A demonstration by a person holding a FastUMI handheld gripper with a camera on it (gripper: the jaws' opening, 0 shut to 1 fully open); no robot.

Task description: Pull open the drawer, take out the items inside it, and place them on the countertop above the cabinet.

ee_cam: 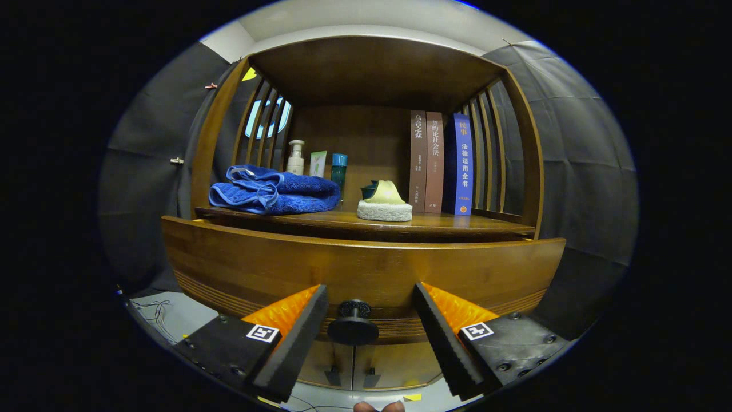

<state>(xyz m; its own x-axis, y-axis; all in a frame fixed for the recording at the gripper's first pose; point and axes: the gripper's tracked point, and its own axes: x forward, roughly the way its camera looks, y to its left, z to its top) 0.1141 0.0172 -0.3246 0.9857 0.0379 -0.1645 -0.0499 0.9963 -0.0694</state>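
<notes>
While our gripper [369,320] stands wide open with the drawer knob [353,325] between its fingers, gripping nothing, the drawer [366,269] looks barely pulled out. We judge the task hardly begun: its contents, unseen, must reach the countertop [446,224].

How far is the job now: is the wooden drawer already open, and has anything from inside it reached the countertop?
The wooden drawer front juts out slightly, so the pull seems begun. In hand: the gripper is open, its fingers either side of the round black knob, not pressing it. On the countertop lie a blue towel and a sponge; where these came from is unclear. The drawer's inside is hidden, so emptying remains.
</notes>
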